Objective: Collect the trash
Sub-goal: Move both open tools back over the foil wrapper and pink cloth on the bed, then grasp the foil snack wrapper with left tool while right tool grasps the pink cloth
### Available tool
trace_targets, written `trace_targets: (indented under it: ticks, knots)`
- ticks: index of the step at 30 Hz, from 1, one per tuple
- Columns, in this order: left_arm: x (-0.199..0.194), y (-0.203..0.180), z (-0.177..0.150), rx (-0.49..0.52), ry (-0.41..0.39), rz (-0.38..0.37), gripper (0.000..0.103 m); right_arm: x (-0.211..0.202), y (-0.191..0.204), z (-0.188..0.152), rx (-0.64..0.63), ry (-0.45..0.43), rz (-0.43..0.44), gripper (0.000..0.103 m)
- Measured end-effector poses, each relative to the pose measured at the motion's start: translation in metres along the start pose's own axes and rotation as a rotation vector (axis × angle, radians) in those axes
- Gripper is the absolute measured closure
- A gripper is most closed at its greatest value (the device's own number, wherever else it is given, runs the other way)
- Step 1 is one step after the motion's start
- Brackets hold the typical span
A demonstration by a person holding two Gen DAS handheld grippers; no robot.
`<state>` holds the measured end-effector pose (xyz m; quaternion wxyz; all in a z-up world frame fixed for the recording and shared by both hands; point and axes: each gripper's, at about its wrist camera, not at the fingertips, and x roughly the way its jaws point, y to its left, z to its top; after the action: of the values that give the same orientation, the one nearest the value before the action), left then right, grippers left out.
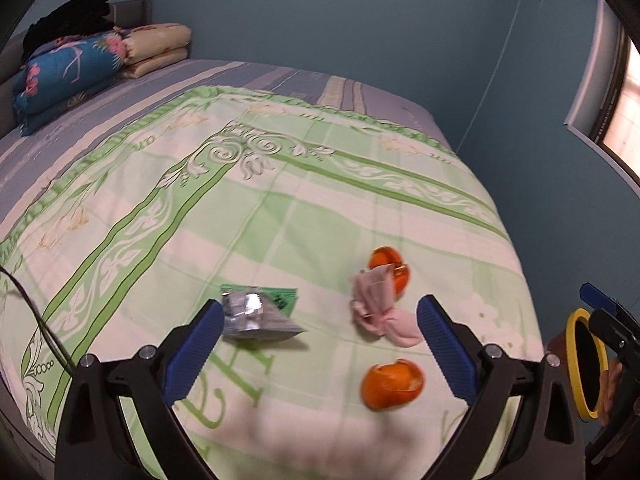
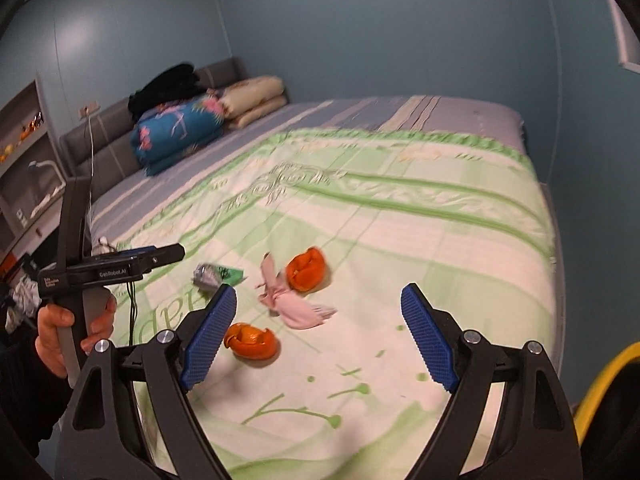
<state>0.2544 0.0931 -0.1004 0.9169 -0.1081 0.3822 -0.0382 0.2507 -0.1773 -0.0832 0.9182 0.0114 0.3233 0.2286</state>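
Observation:
Trash lies on the green patterned bedspread (image 1: 280, 220): a silver and green foil wrapper (image 1: 256, 314), a crumpled pink tissue (image 1: 378, 304), a far orange peel (image 1: 390, 266) and a near orange peel (image 1: 392, 386). My left gripper (image 1: 320, 320) is open and empty above the bed, with the wrapper by its left finger and the tissue by its right. My right gripper (image 2: 320, 312) is open and empty over the near peel (image 2: 252, 340), tissue (image 2: 296, 304), far peel (image 2: 306, 270) and wrapper (image 2: 216, 274). The left gripper also shows in the right wrist view (image 2: 160, 254), held by a hand.
A yellow-rimmed bin (image 1: 586, 364) stands off the bed's right edge; its rim also shows in the right wrist view (image 2: 608, 380). Folded blankets (image 1: 72, 72) and dark clothes (image 1: 72, 16) pile at the headboard. A black cable (image 1: 40, 320) hangs at the left. A shelf (image 2: 24, 152) stands at far left.

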Motion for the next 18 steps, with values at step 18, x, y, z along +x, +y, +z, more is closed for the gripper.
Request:
trace_targets:
  ticks: [18]
  knots:
    - [0.062,0.063,-0.018,-0.128,0.092,0.021,0.010,0.130,0.027,-0.012,-0.085,0.195,0.035,0.023]
